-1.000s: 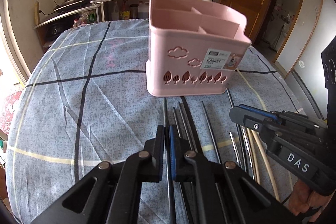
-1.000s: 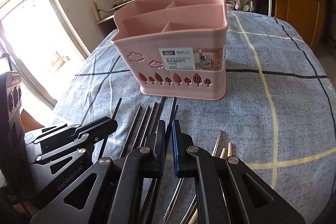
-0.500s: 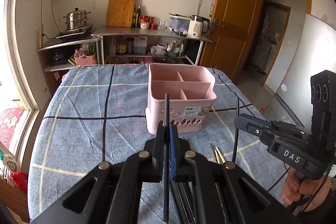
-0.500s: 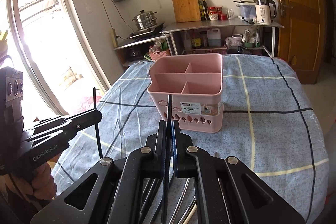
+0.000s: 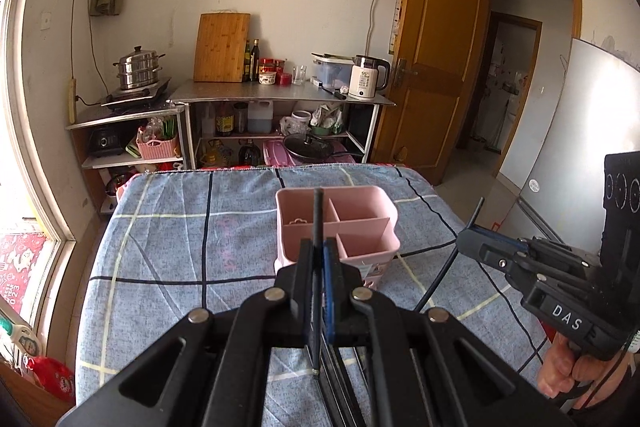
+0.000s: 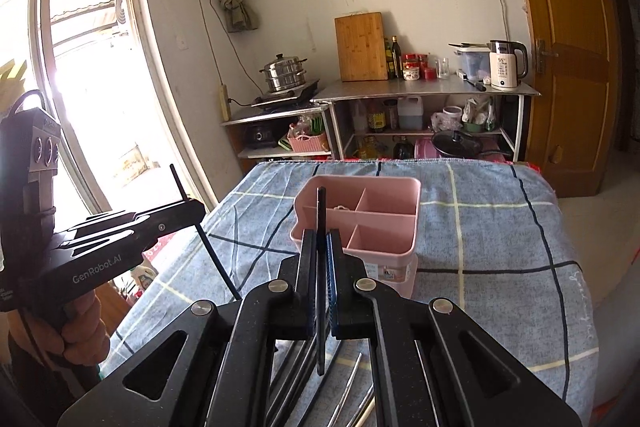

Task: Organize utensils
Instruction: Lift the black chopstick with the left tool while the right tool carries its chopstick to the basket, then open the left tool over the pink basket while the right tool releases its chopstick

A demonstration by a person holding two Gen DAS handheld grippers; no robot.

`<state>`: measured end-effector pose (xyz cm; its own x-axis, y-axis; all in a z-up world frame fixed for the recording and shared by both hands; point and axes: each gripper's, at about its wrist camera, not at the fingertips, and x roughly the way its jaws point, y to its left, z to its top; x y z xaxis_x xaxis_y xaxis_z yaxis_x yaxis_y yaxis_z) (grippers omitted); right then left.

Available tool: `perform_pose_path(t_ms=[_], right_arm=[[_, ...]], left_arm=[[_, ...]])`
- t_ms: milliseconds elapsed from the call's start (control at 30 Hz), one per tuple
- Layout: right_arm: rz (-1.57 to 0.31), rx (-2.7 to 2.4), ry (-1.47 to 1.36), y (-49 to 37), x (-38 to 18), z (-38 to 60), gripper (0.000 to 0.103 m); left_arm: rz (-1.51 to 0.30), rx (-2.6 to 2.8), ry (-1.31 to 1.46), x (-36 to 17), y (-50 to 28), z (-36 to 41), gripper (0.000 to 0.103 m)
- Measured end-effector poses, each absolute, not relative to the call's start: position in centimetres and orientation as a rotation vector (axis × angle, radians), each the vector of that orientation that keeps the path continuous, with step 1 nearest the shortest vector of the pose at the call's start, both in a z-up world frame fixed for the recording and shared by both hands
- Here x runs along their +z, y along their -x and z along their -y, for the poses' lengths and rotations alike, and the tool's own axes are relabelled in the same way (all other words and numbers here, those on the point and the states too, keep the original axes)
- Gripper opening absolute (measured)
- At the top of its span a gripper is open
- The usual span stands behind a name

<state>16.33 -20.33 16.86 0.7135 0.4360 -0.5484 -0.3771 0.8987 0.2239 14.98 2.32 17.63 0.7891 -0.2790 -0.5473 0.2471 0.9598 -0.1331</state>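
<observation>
A pink basket (image 5: 337, 227) with several compartments stands on the blue checked tablecloth (image 5: 168, 267); it also shows in the right wrist view (image 6: 360, 223). My left gripper (image 5: 318, 259) is shut on a black chopstick (image 5: 318, 215), held high above the table in front of the basket. My right gripper (image 6: 321, 251) is shut on another black chopstick (image 6: 321, 211), also held high. Each gripper shows in the other's view, the right gripper (image 5: 466, 243) and the left gripper (image 6: 196, 211). Black chopsticks (image 6: 296, 379) and metal chopsticks (image 6: 352, 383) lie on the cloth below.
Behind the table stand a steel shelf (image 5: 280, 95) with a cutting board, bottles and a kettle (image 5: 368, 77), and a steamer pot (image 5: 138, 67). A wooden door (image 5: 432, 67) is at the right, a window at the left.
Both grippers have risen from the table, each lifting a black chopstick out of the pile. The basket now appears smaller and lower in both views.
</observation>
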Motion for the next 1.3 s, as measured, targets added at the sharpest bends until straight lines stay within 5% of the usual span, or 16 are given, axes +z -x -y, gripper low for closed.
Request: perform_pose_path(t_ms=[633, 1300], right_arm=[[-0.438, 0.414, -0.103, -23.3, 26.5, 19.7, 0.004], [-0.655, 0.397, -0.083, -28.3, 16.2, 17.4, 0.004]], left_arm=[[-0.438, -0.285, 0.041, 27.2, -21.4, -0.8, 0.005], [-0.622, -0.268, 0.118, 16.6, -26.7, -1.7, 0.005]])
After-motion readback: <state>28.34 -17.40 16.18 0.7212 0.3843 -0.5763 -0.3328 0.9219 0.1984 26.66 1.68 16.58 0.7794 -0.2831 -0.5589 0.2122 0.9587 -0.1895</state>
